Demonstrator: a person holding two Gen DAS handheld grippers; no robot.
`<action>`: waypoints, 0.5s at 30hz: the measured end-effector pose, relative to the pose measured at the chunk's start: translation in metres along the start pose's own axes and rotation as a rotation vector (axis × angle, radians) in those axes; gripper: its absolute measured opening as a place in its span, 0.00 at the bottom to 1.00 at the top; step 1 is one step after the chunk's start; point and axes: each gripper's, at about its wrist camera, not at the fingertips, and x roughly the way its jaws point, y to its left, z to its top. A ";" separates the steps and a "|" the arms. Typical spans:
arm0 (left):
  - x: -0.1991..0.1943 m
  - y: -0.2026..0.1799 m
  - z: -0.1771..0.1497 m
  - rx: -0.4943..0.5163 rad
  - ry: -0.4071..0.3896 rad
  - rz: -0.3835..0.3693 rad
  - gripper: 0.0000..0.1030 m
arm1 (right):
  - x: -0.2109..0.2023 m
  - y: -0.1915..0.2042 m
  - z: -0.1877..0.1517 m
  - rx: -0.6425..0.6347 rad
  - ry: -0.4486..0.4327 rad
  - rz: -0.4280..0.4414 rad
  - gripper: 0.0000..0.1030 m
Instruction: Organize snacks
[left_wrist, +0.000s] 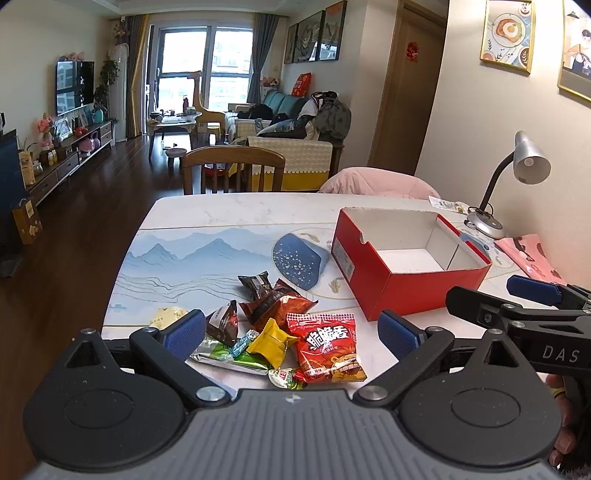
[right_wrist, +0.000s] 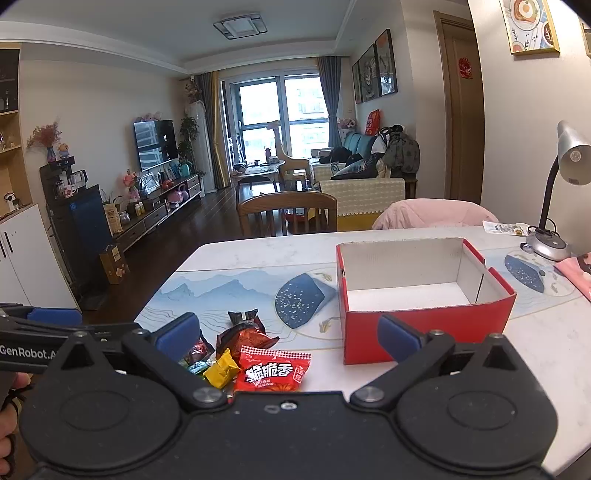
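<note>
Nothing is sorted yet: the red box (left_wrist: 406, 258) on the desk (left_wrist: 236, 210) looks empty, and the snack pile (left_wrist: 280, 325) lies loose just beside its near-left corner. My left gripper (left_wrist: 291, 330) and right gripper (right_wrist: 288, 338) both hang spread wide, holding nothing (the box's near floor is hidden by its wall, and the lower packets overlap too much to count).

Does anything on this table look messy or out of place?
Yes: the snack packets lie in a loose, overlapping heap on the table instead of in the empty red box beside them. The blue placemat has one edge curled up.
</note>
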 end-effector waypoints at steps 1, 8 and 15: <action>0.000 0.000 0.000 -0.001 0.001 0.000 0.97 | 0.001 -0.001 0.001 0.001 0.000 0.002 1.00; 0.000 0.003 -0.001 -0.004 0.007 0.000 0.97 | 0.001 -0.001 0.001 0.000 0.001 0.002 1.00; 0.000 0.005 -0.002 -0.003 0.006 0.000 0.97 | 0.001 0.000 0.000 0.005 0.006 0.010 1.00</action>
